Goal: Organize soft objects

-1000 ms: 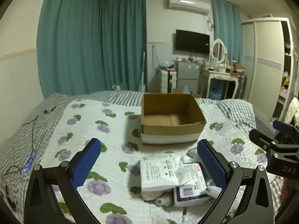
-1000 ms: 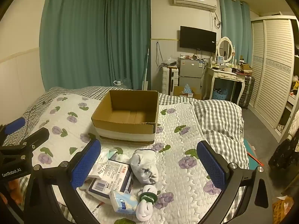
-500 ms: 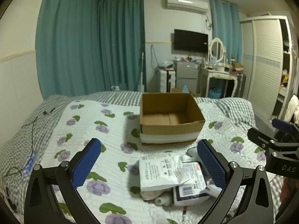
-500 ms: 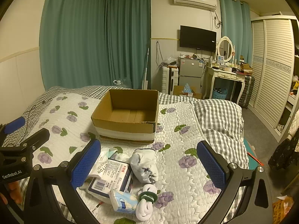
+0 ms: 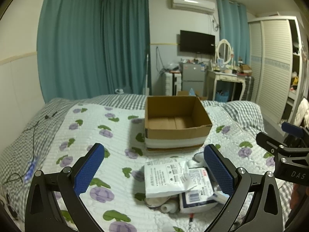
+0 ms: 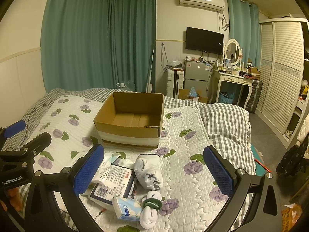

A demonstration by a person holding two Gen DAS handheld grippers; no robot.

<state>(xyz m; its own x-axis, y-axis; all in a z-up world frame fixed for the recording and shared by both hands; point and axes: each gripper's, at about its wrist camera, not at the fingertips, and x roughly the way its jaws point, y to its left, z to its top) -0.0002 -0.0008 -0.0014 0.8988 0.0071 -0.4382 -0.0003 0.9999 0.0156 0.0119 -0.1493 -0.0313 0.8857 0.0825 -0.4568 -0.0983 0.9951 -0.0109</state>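
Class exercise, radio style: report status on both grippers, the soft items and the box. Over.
Left gripper open, empty. Right gripper open, empty. Soft pile on quilt, short of empty cardboard box. Nothing blocking.

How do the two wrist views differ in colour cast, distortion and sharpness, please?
Left wrist view: cool, bluish cast, slightly soft; the curtains bow with fisheye curvature. Right wrist view: warmer, yellow-green cast, somewhat crisper; the wardrobe bends near the edge. Both: dark vignetted corners, and a glare streak on the air conditioner.
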